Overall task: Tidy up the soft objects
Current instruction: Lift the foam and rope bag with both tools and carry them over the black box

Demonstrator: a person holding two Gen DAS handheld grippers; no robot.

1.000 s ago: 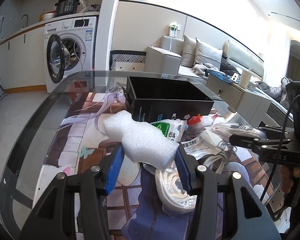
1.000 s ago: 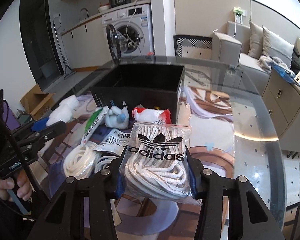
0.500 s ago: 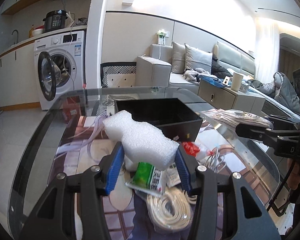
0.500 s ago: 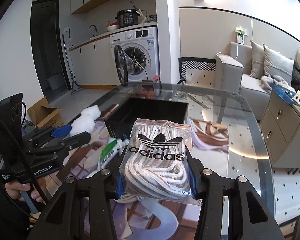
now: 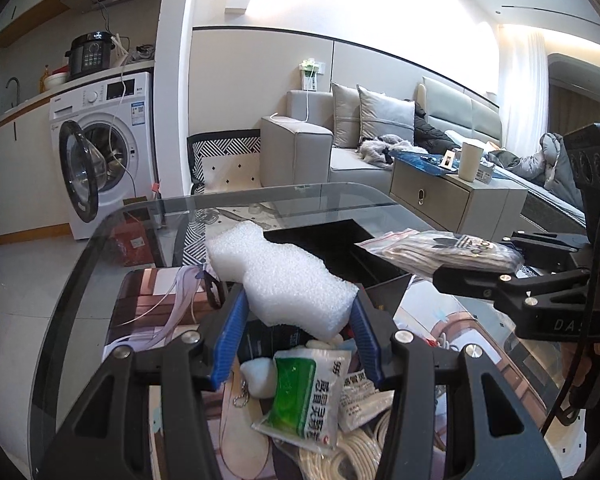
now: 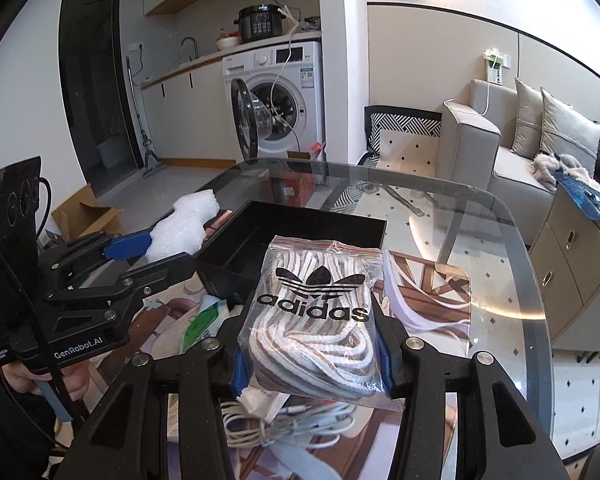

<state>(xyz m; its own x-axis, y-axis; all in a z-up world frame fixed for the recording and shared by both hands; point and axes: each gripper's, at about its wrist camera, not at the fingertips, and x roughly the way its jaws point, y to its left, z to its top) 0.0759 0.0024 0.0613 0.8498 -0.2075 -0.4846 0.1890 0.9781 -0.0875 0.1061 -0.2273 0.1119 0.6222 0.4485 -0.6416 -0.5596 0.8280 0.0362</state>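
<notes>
My left gripper [image 5: 296, 320] is shut on a white foam block [image 5: 276, 276] and holds it above the table, just before the near-left corner of the open black box [image 5: 340, 240]. It also shows in the right wrist view [image 6: 184, 228]. My right gripper [image 6: 312, 344] is shut on a clear Adidas bag of white rope [image 6: 320, 312], held above the table at the box's near right side [image 6: 300, 236]. The bag also shows in the left wrist view [image 5: 440, 250].
Below the grippers on the glass table [image 6: 480, 240] lie a green-and-white packet [image 5: 304, 392], coiled white rope [image 5: 352, 452] and white cables [image 6: 284, 420]. A printed mat [image 5: 148, 308] covers the table. A washing machine [image 5: 104, 148] and a sofa [image 5: 380, 140] stand behind.
Both grippers have risen with their loads and moved toward the black box. The loose items on the table now lie lower in both views.
</notes>
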